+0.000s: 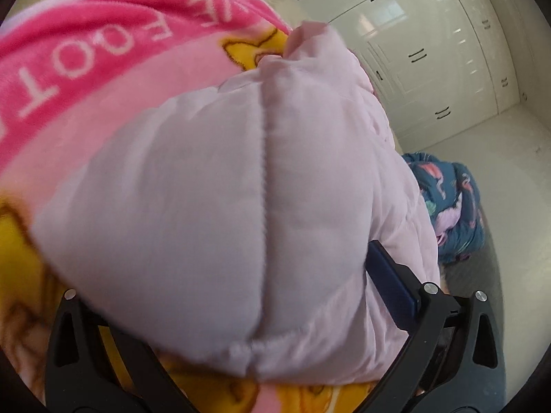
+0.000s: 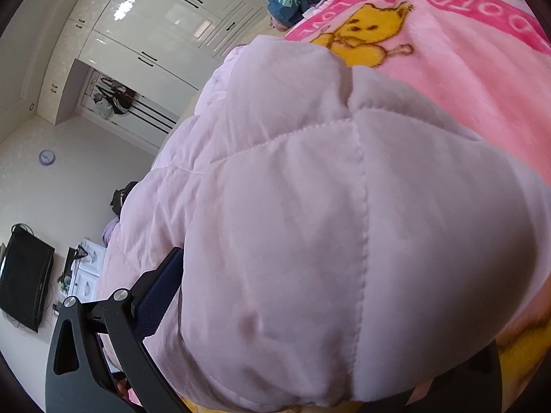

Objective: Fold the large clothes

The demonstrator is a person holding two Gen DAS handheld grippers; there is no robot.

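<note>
Jacket: pale pink quilted jacket [image 1: 213,213] bunched over our pink blanket [image 1: 103,79]
Left gripper [image 1: 248,309]: clamped on jacket — fabric fills the jaws
Right gripper [image 2: 310,309]: same — pinching jacket

A bed carried everything, spread with a pink fleece blanket [image 2: 465,79] printed with yellow bears and a hot-pink band of white letters. The pale pink quilted jacket [image 2: 292,223] lay bunched directly on that blanket. Farther along, a dark blue bundle [image 1: 454,206] patterned with flamingos and leaves sat beside the blanket's edge
</note>
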